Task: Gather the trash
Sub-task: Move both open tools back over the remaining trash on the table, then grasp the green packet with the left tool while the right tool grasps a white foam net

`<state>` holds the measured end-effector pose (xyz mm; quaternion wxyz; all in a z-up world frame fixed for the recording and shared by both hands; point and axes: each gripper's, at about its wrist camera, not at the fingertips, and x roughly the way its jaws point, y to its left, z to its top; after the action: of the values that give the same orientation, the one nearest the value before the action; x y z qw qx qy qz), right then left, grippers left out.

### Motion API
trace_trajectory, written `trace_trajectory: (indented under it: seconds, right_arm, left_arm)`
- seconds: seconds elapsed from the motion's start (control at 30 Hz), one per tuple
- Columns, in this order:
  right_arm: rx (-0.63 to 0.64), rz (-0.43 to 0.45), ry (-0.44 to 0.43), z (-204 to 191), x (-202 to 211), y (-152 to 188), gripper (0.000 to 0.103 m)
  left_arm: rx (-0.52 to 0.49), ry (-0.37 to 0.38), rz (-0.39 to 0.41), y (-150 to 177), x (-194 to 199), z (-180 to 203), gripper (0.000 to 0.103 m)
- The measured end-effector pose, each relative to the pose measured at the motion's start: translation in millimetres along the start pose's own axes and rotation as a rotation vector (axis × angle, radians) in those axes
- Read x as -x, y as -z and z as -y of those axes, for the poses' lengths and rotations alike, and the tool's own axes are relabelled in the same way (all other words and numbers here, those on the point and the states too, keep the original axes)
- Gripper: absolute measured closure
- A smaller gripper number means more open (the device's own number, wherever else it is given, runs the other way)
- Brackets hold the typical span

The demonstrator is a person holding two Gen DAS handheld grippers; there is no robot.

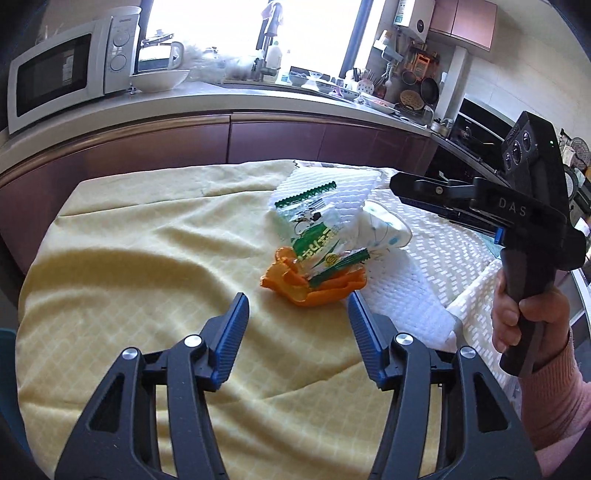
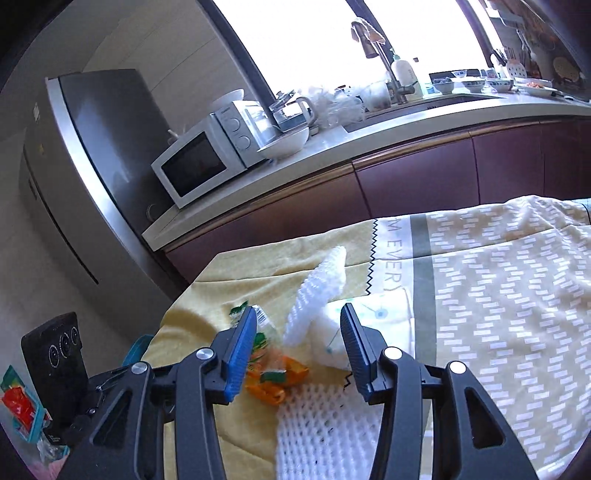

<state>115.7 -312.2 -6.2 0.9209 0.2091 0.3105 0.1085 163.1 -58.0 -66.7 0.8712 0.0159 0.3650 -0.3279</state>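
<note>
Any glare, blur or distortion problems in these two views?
Left wrist: window blown out white, counter edge bowed by fisheye, trash pile sharp. Right wrist: window overexposed too, white foam net slightly smeared, scene tilted.

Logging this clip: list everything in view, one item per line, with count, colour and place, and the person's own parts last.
orange peel: one pile, orange, on the yellow cloth
wrapper: one, clear with green print, over the peel
foam net: one, white, sticking up beside the tissue
tissue: one, white with blue dots, crumpled by the wrapper
yellow cloth: one, covers the table
microwave: one, white, on the counter
kettle: one, clear, beside the microwave
bowl: one, white, by the microwave
fridge: one, grey, left of the counter
left hand-held gripper: open, short of the peel
right hand-held gripper: open, above the tissue
</note>
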Motion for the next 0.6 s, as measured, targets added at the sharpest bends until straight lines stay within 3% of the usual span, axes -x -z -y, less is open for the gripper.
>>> trace_trajectory:
  seconds: [0.33, 0.47, 0.6]
  right_arm:
    - [-0.063, -0.026, -0.037, 17.2, -26.4, -12.4, 0.058]
    - [-0.068, -0.033, -0.047, 15.8, -29.9, -12.5, 0.061]
    - [-0.073, -0.04, -0.058, 16.6, -31.1, -12.6, 0.074]
  left_arm:
    - [0.035, 0.014, -0.035, -30.7, -33.6, -2.6, 0.046]
    - [0.058, 0.039, -0.058, -35.8, -44.3, -6.8, 0.056]
    - [0.09, 0.067, -0.073, -33.9, -51.0, -10.2, 0.07]
